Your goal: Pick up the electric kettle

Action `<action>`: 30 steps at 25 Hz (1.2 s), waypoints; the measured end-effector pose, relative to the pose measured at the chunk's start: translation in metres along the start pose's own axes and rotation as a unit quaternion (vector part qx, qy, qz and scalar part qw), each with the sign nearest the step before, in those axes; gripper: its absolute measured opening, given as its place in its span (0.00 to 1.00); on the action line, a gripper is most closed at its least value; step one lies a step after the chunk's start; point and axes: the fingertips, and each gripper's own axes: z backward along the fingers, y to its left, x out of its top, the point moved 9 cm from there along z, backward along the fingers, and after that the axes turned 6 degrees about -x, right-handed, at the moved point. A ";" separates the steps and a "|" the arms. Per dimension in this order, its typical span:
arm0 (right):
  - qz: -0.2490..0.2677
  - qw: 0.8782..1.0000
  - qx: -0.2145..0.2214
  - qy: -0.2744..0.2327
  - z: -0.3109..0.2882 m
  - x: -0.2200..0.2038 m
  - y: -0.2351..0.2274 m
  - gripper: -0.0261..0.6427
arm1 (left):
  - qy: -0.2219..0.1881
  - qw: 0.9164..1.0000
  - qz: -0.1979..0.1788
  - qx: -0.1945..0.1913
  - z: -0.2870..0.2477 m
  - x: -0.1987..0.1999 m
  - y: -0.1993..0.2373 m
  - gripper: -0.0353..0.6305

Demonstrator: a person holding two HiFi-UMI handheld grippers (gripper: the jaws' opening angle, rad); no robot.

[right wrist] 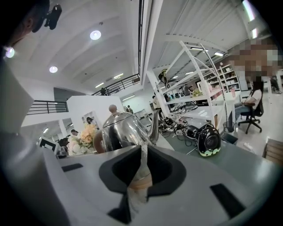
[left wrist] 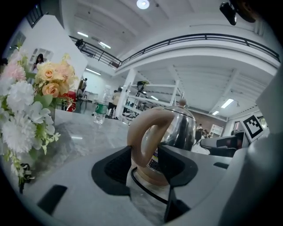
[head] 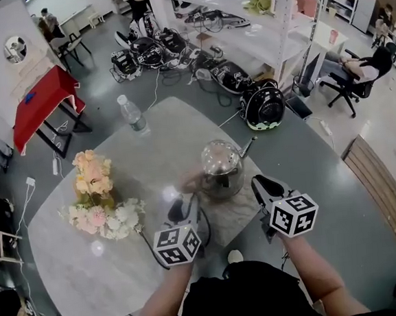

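**Almost Ready to Grab**

Your left gripper [left wrist: 146, 165] had its jaws apart, one on each side of the tan handle [left wrist: 142, 132]. It was not squeezing yet, but I think it sat there so it could squeeze next. Your right gripper [right wrist: 142, 172] had its jaws closed on nothing and pointed at the shiny electric kettle [right wrist: 121, 128], maybe to steady it. The electric kettle stood on the bench [head: 90, 266] just ahead of you. Its sticker [left wrist: 154, 161] had writing too small to read.

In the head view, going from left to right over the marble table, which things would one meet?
flower bouquet → left gripper → electric kettle → right gripper. The water bottle is left out, as it overlaps the bouquet sideways.
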 end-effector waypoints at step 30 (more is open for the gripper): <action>-0.087 0.995 -0.004 -0.058 -0.087 0.047 -0.026 0.31 | -0.083 0.995 0.046 0.035 -0.048 0.011 0.037 0.37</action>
